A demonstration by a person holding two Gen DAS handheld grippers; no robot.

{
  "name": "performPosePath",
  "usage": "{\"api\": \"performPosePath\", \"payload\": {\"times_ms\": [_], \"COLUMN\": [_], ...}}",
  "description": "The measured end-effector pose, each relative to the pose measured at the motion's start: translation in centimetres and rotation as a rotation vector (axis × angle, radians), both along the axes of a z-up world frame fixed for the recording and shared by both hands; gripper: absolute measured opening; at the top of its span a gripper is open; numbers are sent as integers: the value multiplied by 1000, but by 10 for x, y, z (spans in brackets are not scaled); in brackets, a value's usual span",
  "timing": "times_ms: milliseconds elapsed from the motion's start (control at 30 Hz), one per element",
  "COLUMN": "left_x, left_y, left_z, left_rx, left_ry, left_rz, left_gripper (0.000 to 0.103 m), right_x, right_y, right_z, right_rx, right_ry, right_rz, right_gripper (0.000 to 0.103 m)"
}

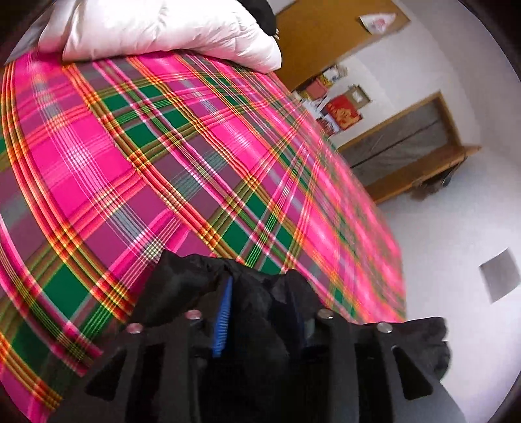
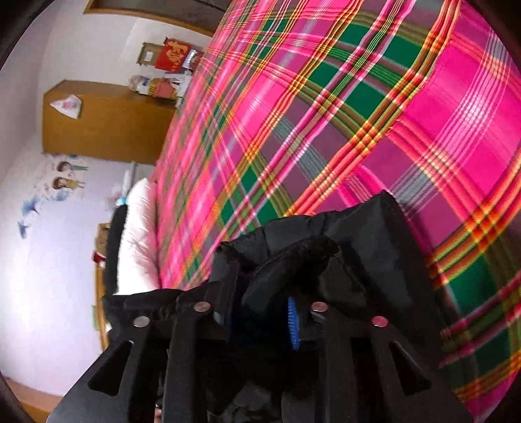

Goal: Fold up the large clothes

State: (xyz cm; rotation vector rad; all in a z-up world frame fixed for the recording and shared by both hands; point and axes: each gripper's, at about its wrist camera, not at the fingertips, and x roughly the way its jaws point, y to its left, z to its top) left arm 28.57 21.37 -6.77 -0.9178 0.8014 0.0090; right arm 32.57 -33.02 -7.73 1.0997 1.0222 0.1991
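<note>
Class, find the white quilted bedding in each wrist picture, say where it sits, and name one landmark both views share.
Left wrist: white quilted bedding at the top left, on the far end of the plaid bed cover.
Right wrist: white quilted bedding at the left middle, beside the cover's edge.
Shared landmark: the red poster.

A bed covered by a pink, green and orange plaid sheet (image 1: 195, 156) carries everything. A white quilted duvet (image 1: 156, 29) lies bunched on the sheet at its far end. Black garment fabric (image 2: 368, 240) hangs above the sheet's near part; contact cannot be told.
</note>
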Motion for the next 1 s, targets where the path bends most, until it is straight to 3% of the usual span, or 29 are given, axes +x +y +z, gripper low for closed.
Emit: {"api": "performPosePath", "payload": {"times_ms": [67, 167, 300, 467, 600, 700, 800, 833, 867, 900, 1000], "left_x": [-3, -11, -22, -17, 0, 11, 23, 26, 28, 30, 40], "left_y": [5, 14, 22, 4, -11, -15, -20, -23, -25, -26, -33], "left_z": [3, 22, 44, 55, 35, 15, 3, 2, 1, 1, -5], "left_rx": [-20, 42, 103, 240, 288, 290, 320, 333, 347, 357, 392], "left_ry": [-27, -97, -161, -156, -55, 27, 60, 64, 65, 65, 79], "left_rz": [8, 55, 87, -50, -173, -208, -224, -219, -211, -203, -179], "left_gripper": [46, 62, 68, 68, 69, 69, 69, 69, 69, 69, 69], "right_x": [-5, -10, -17, -30, -17, 1, 16, 18, 19, 22, 28], "right_y": [-4, -2, 9, 27, 44, 45, 50, 51, 51, 52, 54], "right_z": [8, 26, 59, 90, 76, 44, 29, 31, 32, 34, 26], "right_rx": [44, 56, -73, -390, -551, -535, -561, -570, -598, -646, -711], "right_ry": [-60, -124, -216, -321, -277, -185, -149, -153, -152, -133, -111], "right_rz": [-8, -25, -13, 39, 178, 280, 323, 321, 306, 287, 304], "right_gripper": [59, 74, 74, 75, 75, 75, 74, 66, 24, 12, 10]}}
